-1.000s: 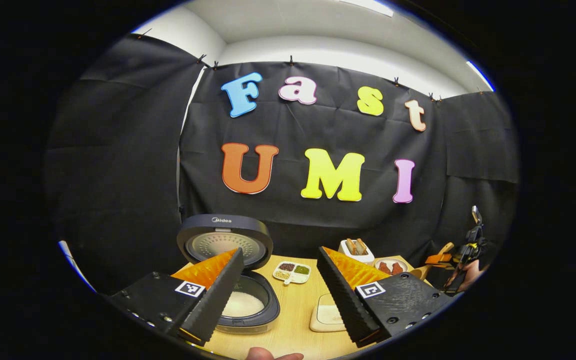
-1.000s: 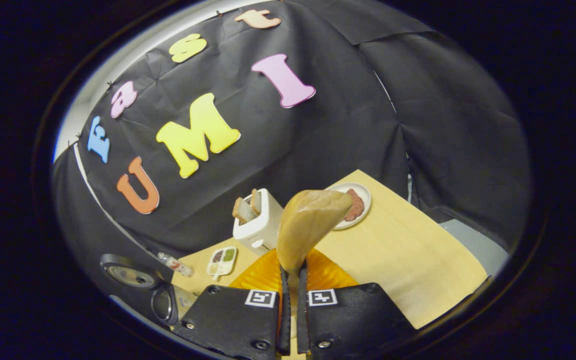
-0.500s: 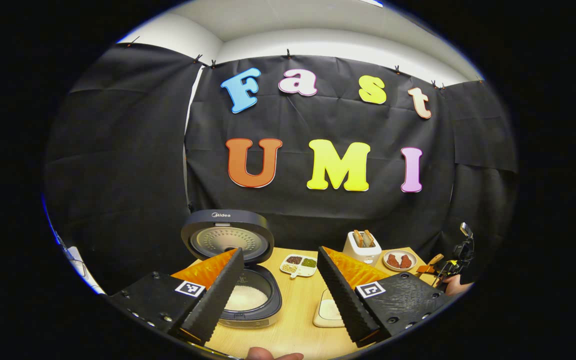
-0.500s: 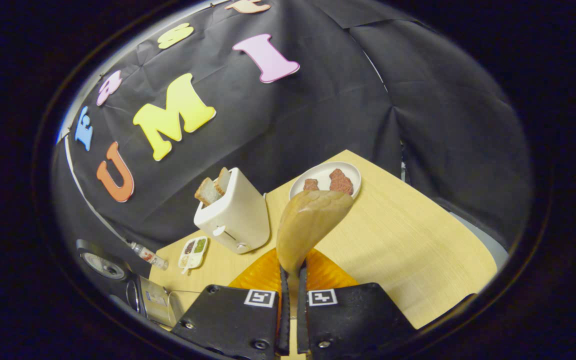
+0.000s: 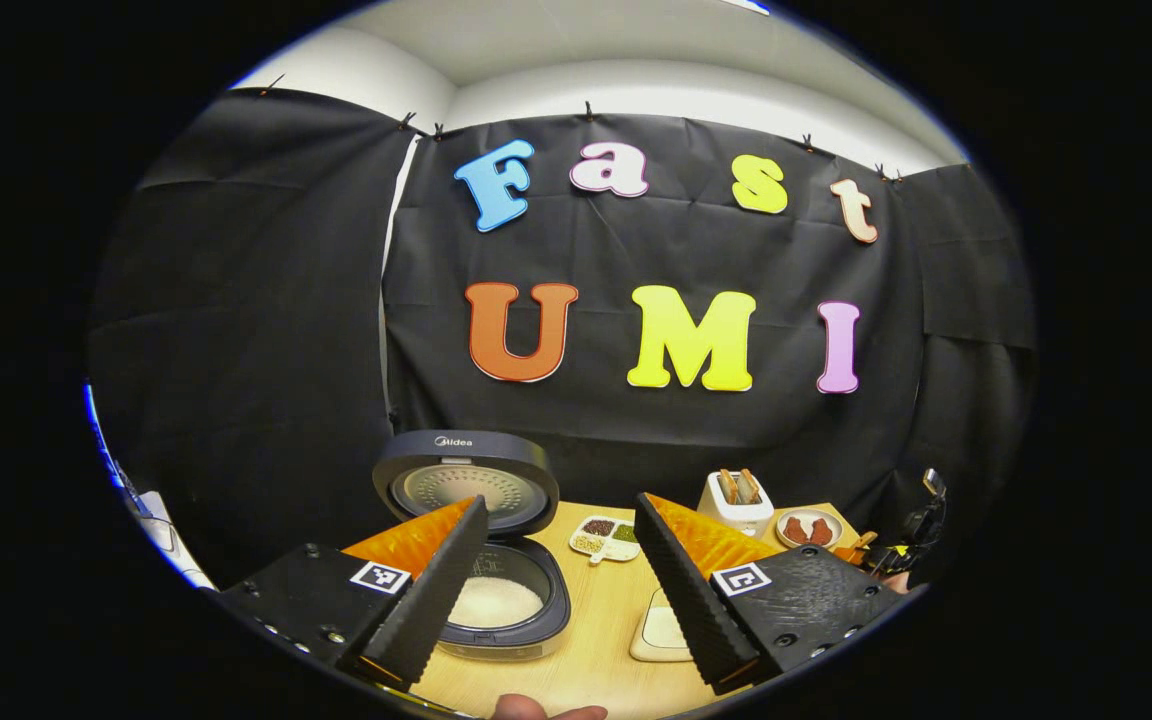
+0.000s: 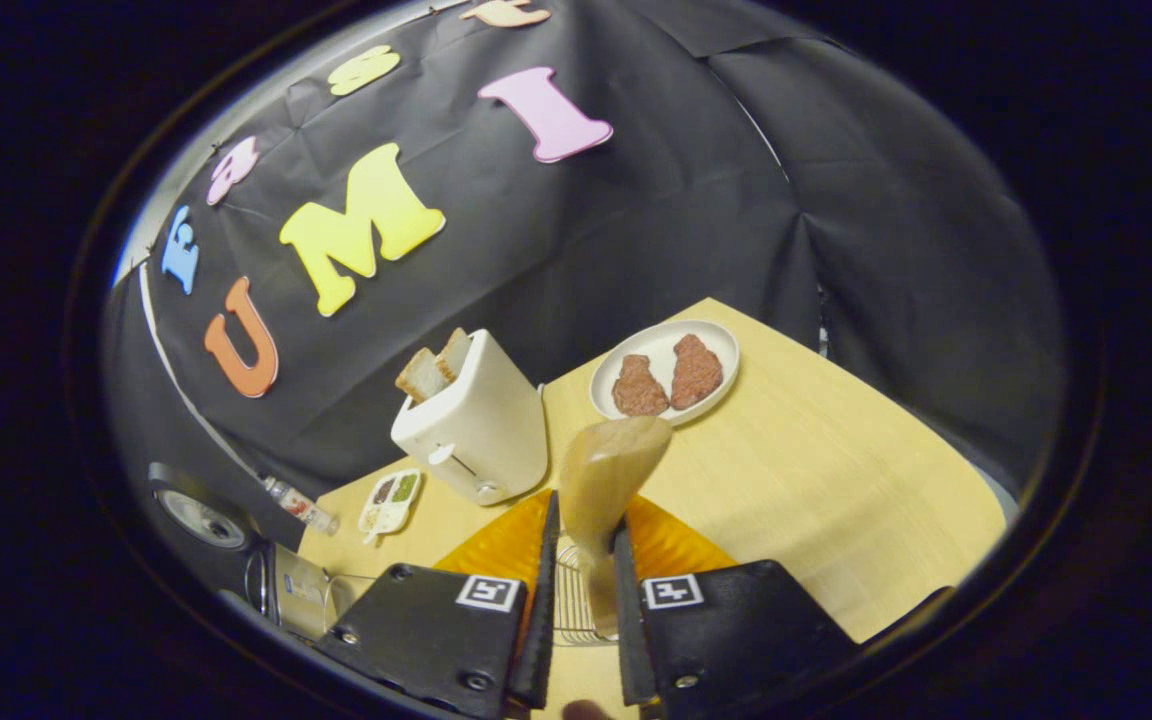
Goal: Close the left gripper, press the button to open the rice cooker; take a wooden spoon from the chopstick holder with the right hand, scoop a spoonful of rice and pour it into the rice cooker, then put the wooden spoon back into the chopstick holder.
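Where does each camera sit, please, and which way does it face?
Left gripper view: rides on the left tool, low at the table's near edge, facing the back wall and the open rice cooker; its spread fingers and a person's fingertip show.
Right gripper view: rides on the right tool, tilted down at the wooden spoon over the wire chopstick holder; its fingers show.
Shared: the toaster, the plate and the rice cooker.

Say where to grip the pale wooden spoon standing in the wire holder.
Take the pale wooden spoon by the narrow neck just under its bowl, coming from above, where the open right hand-held gripper straddles it. It stands upright, bowl up, its lower handle down in the wire chopstick holder, leaving the neck exposed.
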The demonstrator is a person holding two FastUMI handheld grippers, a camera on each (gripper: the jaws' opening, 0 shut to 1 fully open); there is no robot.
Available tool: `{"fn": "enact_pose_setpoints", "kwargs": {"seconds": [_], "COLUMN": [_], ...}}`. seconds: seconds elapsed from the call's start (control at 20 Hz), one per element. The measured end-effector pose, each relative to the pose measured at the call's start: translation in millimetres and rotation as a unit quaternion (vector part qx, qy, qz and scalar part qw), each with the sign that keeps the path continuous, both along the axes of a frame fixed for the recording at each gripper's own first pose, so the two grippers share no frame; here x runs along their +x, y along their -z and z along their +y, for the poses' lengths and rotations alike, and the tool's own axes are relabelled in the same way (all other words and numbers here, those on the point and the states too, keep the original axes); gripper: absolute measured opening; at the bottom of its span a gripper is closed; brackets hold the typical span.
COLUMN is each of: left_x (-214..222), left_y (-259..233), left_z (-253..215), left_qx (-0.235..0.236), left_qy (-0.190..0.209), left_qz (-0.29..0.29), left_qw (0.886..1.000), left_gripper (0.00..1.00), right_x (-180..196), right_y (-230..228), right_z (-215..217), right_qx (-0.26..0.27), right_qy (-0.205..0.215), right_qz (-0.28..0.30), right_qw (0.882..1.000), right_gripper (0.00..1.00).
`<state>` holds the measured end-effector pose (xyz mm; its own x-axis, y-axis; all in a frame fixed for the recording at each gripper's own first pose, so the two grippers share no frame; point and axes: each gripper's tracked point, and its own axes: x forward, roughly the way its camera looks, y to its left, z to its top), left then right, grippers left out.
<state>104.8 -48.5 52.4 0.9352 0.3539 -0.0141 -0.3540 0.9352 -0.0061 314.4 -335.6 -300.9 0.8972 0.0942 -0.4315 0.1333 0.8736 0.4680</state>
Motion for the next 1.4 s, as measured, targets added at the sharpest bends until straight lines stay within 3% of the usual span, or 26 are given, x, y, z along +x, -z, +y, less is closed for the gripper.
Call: {"fn": "enact_pose_setpoints", "kwargs": {"seconds": [0.05, 0.15, 0.25, 0.3, 0.35, 0.45, 0.5, 0.7, 0.75, 0.8, 0.85, 1.15, 1.4], "left_x": [1.9, 4.3, 5.9, 8.1, 9.9, 11.1, 12.8, 10.8, 9.7, 7.2, 4.4, 3.3, 22.0], "left_y": [-2.2, -6.0, -9.3, -10.3, -11.4, -16.6, -20.3, -31.6, -33.2, -35.6, -38.9, -56.7, -55.2], "left_z": [-0.4, 0.3, 0.7, 0.4, 2.3, 5.2, 7.5, 18.9, 22.4, 28.7, 35.6, 76.7, 107.3], "left_qx": [-0.001, -0.001, 0.001, 0.003, 0.008, 0.013, 0.012, -0.005, -0.012, -0.017, -0.020, -0.019, -0.009], "left_qy": [0.001, 0.004, 0.005, 0.008, 0.008, 0.010, 0.011, 0.006, 0.005, 0.001, -0.006, -0.031, -0.033], "left_qz": [-0.004, -0.011, -0.017, -0.019, -0.021, -0.025, -0.031, -0.048, -0.051, -0.054, -0.056, -0.066, -0.045], "left_qw": [1.000, 1.000, 1.000, 1.000, 1.000, 1.000, 0.999, 0.999, 0.999, 0.998, 0.998, 0.997, 0.998], "left_gripper": [0.94, 0.94, 0.94, 1.00, 0.94, 0.94, 0.94, 0.95, 0.94, 0.94, 0.94, 0.94, 0.94], "right_x": [-0.8, -4.2, -12.2, -17.4, -21.8, -30.4, -35.8, -58.8, -67.6, -69.2, -75.6, -110.5, -142.8], "right_y": [-6.3, -23.2, -38.6, -48.3, -58.5, -77.7, -87.9, -129.2, -142.1, -151.2, -161.6, -207.6, -217.4], "right_z": [-3.8, -15.1, -27.6, -31.7, -35.2, -37.8, -37.2, -31.1, -27.2, -20.2, -13.0, 16.0, 3.1], "right_qx": [-0.009, -0.024, -0.043, -0.050, -0.062, -0.082, -0.093, -0.150, -0.161, -0.169, -0.176, -0.198, -0.220], "right_qy": [0.003, 0.016, 0.033, 0.036, 0.037, 0.035, 0.033, 0.025, 0.021, 0.017, 0.011, -0.008, 0.026], "right_qz": [-0.003, -0.016, -0.026, -0.033, -0.041, -0.059, -0.067, -0.099, -0.111, -0.121, -0.130, -0.174, -0.179], "right_qw": [1.000, 0.999, 0.998, 0.998, 0.997, 0.994, 0.993, 0.983, 0.981, 0.978, 0.976, 0.965, 0.959], "right_gripper": [0.42, 0.63, 0.78, 0.80, 0.81, 0.87, 0.84, 0.87, 0.97, 1.00, 0.96, 1.00, 0.97]}}
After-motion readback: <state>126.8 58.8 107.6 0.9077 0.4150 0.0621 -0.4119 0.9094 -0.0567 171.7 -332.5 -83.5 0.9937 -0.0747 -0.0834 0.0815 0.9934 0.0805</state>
